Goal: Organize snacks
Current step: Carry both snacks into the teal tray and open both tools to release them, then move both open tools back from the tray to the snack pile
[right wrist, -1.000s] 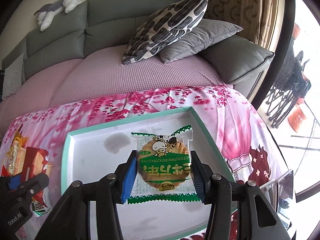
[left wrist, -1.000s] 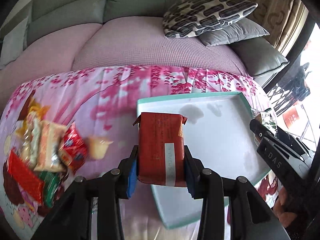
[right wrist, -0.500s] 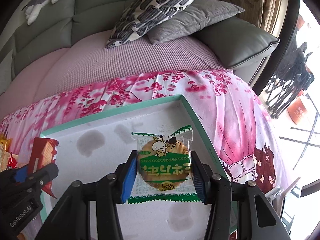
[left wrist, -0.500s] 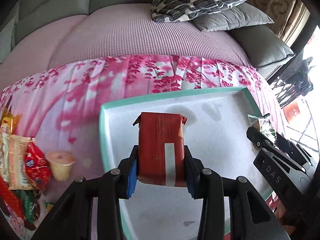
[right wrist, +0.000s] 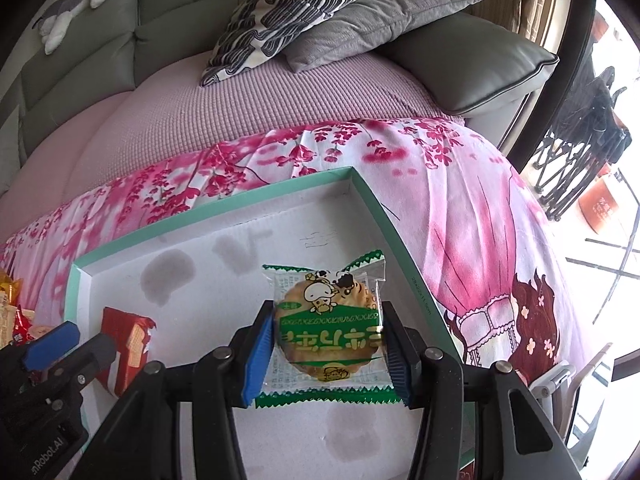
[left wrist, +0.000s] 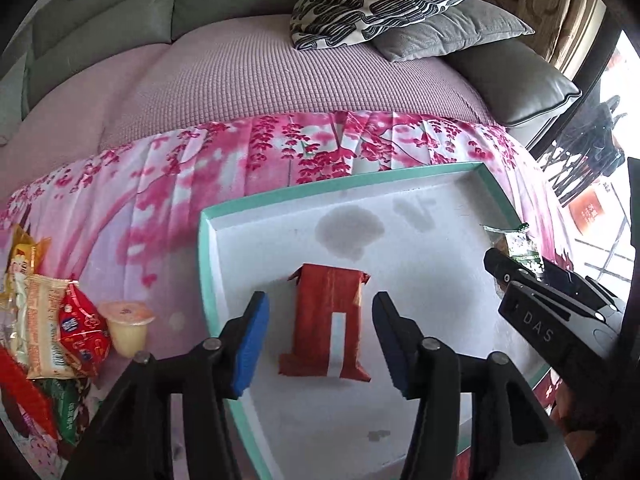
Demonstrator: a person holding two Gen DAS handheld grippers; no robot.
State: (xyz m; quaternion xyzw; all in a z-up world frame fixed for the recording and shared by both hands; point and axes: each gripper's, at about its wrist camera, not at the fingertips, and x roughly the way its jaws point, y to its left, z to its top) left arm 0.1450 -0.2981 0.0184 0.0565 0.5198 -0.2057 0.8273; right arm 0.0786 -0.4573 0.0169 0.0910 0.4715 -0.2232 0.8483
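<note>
Left gripper spread wide; red packet laid flat in teal tray, untouched by pads. Green cracker packet clamped by right gripper above tray. Snack pile and jelly cup seen left of tray on floral cloth.

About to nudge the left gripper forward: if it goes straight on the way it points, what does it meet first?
The red snack packet, lying in the teal-rimmed tray between the open fingers of the left gripper. Its palm would likely reach the packet's near end first; past it comes bare tray floor, though depth is uncertain.

Pink floral cloth, teal-rimmed tray, snack packets
</note>
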